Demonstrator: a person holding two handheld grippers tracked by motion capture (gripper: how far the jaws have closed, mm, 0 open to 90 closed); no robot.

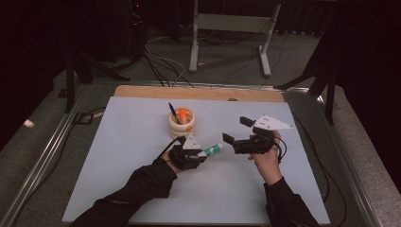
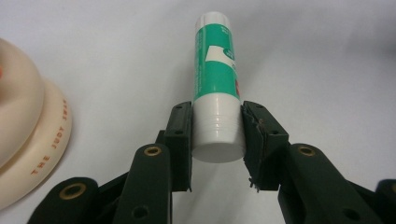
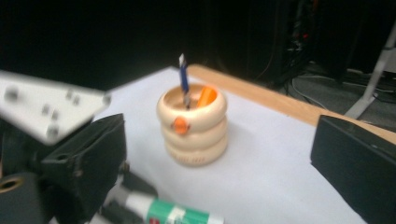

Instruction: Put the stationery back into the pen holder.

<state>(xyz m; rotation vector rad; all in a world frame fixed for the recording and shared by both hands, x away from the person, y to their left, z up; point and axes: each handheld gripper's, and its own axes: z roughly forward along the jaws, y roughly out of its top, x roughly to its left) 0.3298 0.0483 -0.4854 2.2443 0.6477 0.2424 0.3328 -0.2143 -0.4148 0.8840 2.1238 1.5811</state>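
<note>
Two grippers were over the white mat (image 1: 142,179). At about 8 o'clock, the left gripper (image 1: 201,155) was clamped on the cap end of a green-and-white glue stick (image 1: 211,151), which lay near level, tip toward 3 o'clock. The ringed cream holder (image 1: 182,124) stood at 11 o'clock of it and held a blue pen (image 1: 172,112) and an orange marker (image 1: 183,115). My judgement: tip the stick upright, come over the rim on the free side, then release. The right gripper (image 1: 238,130), at 3 o'clock, stood apart, empty.
</note>
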